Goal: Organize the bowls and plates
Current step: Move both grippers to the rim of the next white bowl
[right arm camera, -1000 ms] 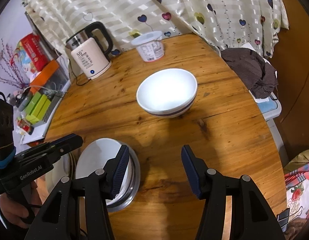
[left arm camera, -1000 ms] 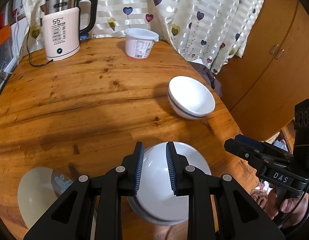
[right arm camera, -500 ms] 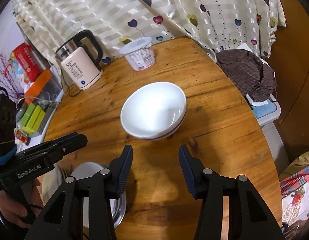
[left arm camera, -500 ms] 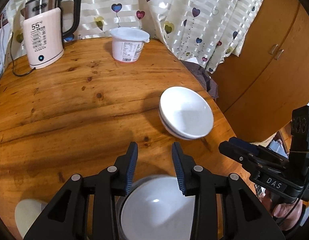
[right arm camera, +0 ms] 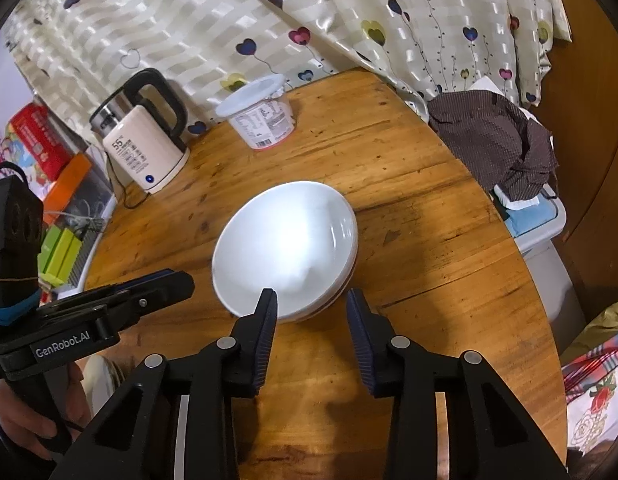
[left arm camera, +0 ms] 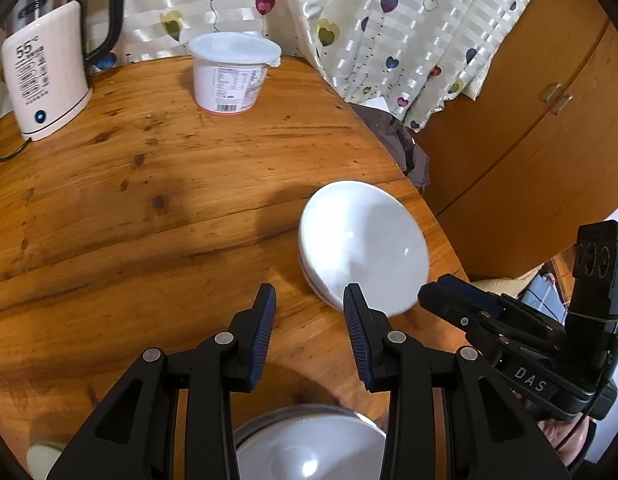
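Observation:
Two stacked white bowls (left arm camera: 363,244) (right arm camera: 285,244) with a dark stripe sit near the right edge of the round wooden table (left arm camera: 129,216). My right gripper (right arm camera: 311,308) (left arm camera: 461,304) hovers at the stack's near rim. Its jaws are closing, the rim shows in the gap between them, and the pads do not press on it. My left gripper (left arm camera: 309,312) (right arm camera: 149,288) is open over bare wood, just left of the stack. Below it, another white bowl (left arm camera: 305,448) rests in a metal dish (left arm camera: 249,432).
A pink electric kettle (left arm camera: 45,68) and a lidded white tub (left arm camera: 229,72) stand at the back by the curtain. A brown cloth (right arm camera: 497,140) lies on a bin beyond the table's right edge. A cream plate (left arm camera: 41,456) sits near left. A wooden cabinet (left arm camera: 529,100) stands on the right.
The left gripper let go of the white bowl, opened, and moved forward toward the stacked bowls. The right gripper came closer to the stack and its jaws narrowed.

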The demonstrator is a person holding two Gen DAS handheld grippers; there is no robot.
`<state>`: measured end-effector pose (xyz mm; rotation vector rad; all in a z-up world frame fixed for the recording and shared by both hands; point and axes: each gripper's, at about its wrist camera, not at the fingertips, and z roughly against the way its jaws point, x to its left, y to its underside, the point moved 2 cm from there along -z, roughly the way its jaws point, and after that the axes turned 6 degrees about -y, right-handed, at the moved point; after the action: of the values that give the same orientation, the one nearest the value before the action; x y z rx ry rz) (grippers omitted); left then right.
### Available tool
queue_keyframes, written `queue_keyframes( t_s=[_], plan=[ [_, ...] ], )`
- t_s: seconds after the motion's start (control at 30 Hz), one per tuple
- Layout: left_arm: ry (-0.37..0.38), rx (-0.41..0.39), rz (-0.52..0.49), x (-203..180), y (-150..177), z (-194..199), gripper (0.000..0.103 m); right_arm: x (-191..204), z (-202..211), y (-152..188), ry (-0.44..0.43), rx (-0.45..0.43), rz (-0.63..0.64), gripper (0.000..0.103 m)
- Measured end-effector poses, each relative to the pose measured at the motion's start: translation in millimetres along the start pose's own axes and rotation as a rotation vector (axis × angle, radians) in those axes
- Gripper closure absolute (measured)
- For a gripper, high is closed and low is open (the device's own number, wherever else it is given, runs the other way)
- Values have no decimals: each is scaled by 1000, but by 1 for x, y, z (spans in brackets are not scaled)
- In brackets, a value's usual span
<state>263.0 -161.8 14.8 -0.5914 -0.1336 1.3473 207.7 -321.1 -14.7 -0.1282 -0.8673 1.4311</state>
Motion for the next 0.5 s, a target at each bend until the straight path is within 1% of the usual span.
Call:
queue_keyframes(
  t_s=[0.5],
  plan=[
    [27,47,-1,-6,-11,-31,67,-15,-19,-7,-21,21,-40,77]
  ],
)
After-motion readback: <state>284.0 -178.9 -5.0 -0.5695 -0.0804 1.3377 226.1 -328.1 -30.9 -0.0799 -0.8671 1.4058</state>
